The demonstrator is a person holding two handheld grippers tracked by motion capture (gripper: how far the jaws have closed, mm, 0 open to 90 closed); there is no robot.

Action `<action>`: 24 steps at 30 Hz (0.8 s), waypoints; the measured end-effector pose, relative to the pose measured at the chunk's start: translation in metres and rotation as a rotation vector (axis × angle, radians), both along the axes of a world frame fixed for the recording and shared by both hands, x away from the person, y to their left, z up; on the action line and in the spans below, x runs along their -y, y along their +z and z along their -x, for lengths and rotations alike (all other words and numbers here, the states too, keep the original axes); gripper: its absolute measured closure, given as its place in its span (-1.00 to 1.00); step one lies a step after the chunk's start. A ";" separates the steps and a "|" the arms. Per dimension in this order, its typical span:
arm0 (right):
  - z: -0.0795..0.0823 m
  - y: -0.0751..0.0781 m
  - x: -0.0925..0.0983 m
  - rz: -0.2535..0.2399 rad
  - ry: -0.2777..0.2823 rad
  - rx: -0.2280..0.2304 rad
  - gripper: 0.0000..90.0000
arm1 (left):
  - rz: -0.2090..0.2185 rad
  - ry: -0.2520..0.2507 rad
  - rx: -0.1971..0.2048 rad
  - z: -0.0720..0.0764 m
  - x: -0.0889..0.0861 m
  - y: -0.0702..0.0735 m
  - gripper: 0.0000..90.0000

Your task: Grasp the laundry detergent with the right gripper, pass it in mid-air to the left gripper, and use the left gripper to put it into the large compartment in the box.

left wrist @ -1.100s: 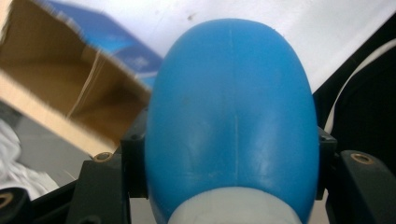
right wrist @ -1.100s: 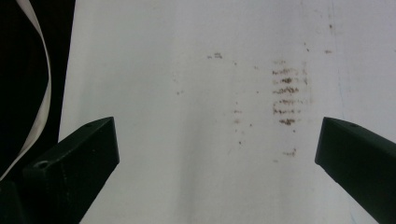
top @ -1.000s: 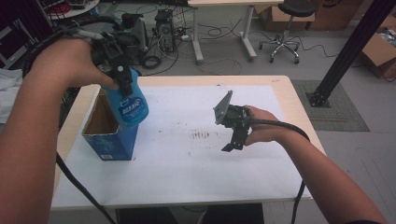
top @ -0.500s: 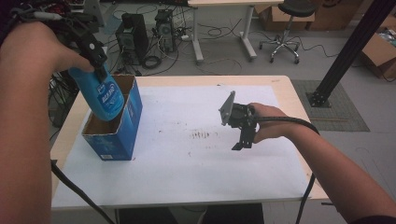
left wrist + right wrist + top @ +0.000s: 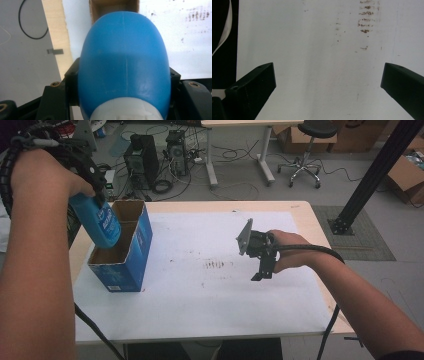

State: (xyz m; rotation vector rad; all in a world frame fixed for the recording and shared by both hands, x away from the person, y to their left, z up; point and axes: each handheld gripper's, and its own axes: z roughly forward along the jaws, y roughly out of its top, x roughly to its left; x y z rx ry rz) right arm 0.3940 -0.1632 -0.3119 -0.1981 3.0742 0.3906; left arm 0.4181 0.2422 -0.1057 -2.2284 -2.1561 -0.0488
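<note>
A blue plastic bottle (image 5: 100,222) with a white label hangs tilted over the open top of a blue cardboard box (image 5: 125,257) at the table's left. My left gripper (image 5: 90,180) is shut on the bottle's upper end, its bottom pointing down into the box. In the left gripper view the blue bottle (image 5: 123,62) is squeezed between the black jaws, with the box's brown inside (image 5: 113,6) beyond it. My right gripper (image 5: 262,265) hovers open above the white sheet right of centre; the right gripper view shows its fingers (image 5: 253,87) spread wide with nothing between them.
A white sheet (image 5: 215,295) with brown smudges (image 5: 215,265) covers the wooden table (image 5: 305,215). Beyond the far edge are computer towers (image 5: 140,155), cables, a desk and a stool (image 5: 307,140). A black post (image 5: 372,175) stands at the right.
My left gripper carried the blue bottle up and to the left, then lowered it toward the box's open top. The right gripper drifted slightly and stayed open.
</note>
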 end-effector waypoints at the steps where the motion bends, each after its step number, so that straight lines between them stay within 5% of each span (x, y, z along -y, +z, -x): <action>1: 0.000 0.000 0.000 -0.001 -0.001 0.001 -1.00 | 0.003 0.000 0.001 -0.001 -0.001 -0.005 -0.14; 24: 0.000 -0.005 0.005 0.006 -0.014 -0.005 -1.00 | 0.013 0.000 -0.063 -0.018 -0.005 -0.101 -0.14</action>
